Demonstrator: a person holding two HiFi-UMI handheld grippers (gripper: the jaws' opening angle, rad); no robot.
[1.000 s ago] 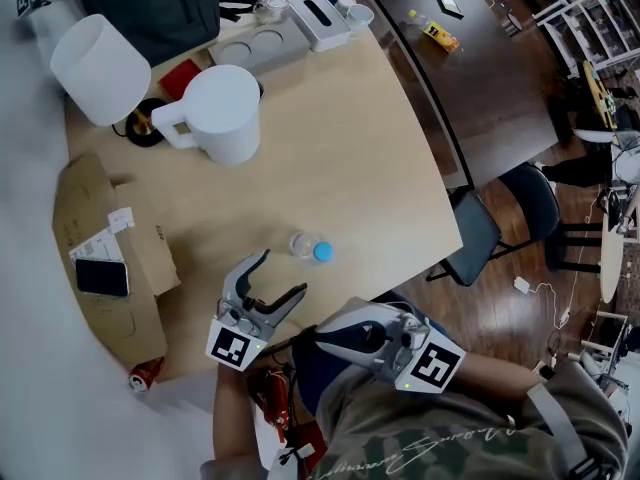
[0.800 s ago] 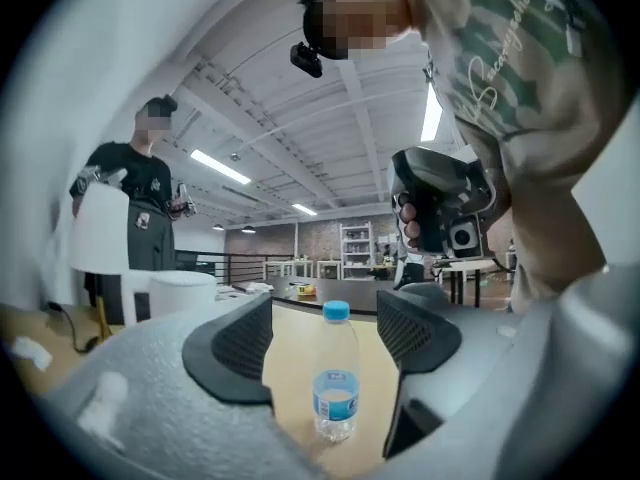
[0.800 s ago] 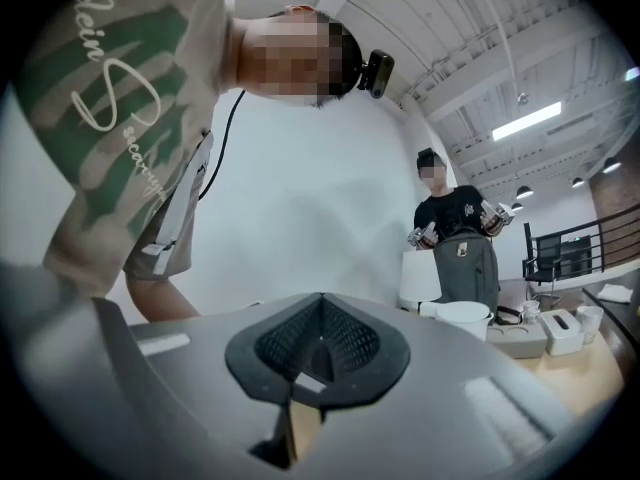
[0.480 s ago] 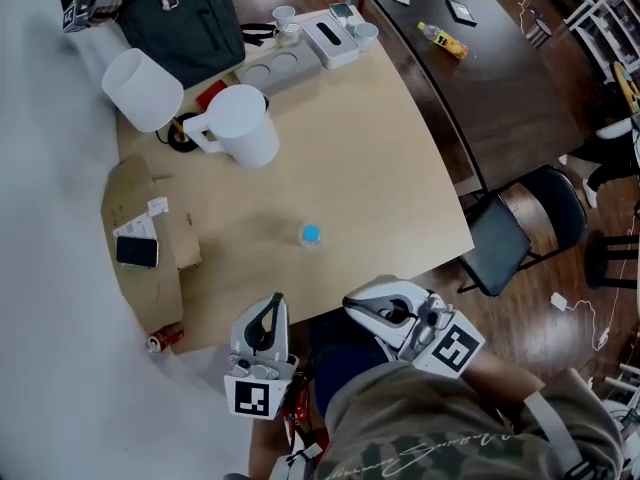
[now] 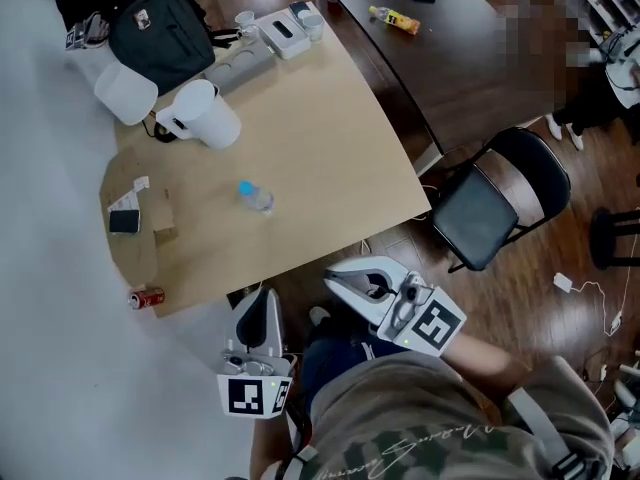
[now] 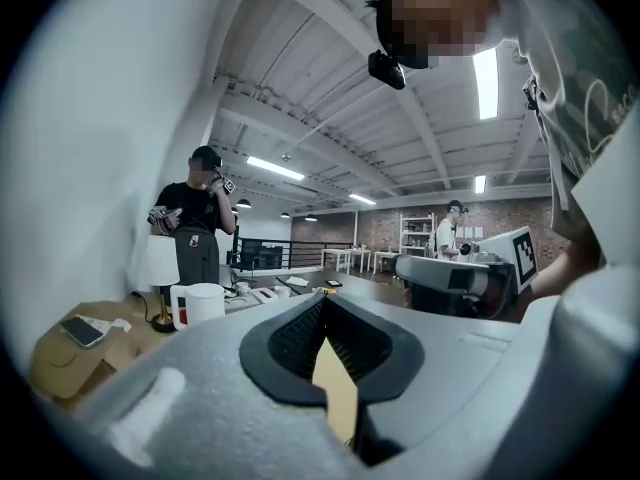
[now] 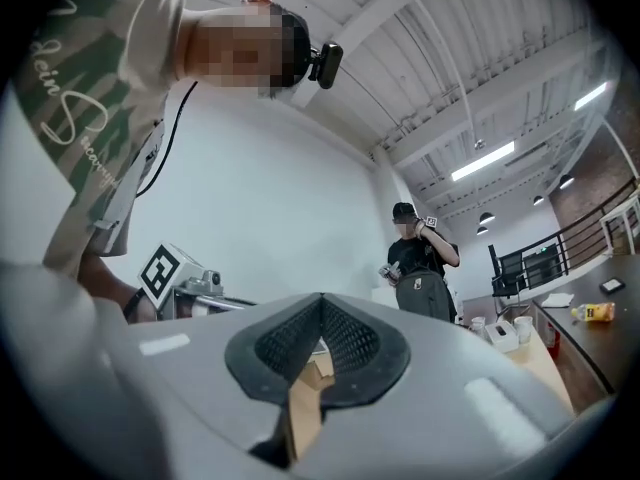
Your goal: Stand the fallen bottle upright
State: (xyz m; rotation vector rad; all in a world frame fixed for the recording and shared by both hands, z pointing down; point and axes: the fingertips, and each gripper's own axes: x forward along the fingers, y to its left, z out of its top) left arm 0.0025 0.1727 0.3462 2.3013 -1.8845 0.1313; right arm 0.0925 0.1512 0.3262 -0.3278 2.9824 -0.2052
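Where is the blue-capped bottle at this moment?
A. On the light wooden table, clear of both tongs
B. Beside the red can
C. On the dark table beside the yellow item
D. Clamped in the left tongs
A: the head view shows the bottle on the wooden table, while the left tongs and the right tongs are shut on nothing, off the table's near edge.

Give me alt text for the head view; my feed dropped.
A clear bottle with a blue cap appears to stand upright on the wooden table, a white pitcher beyond it. The left tongs and right tongs are held short of the table's near edge, both shut and empty.
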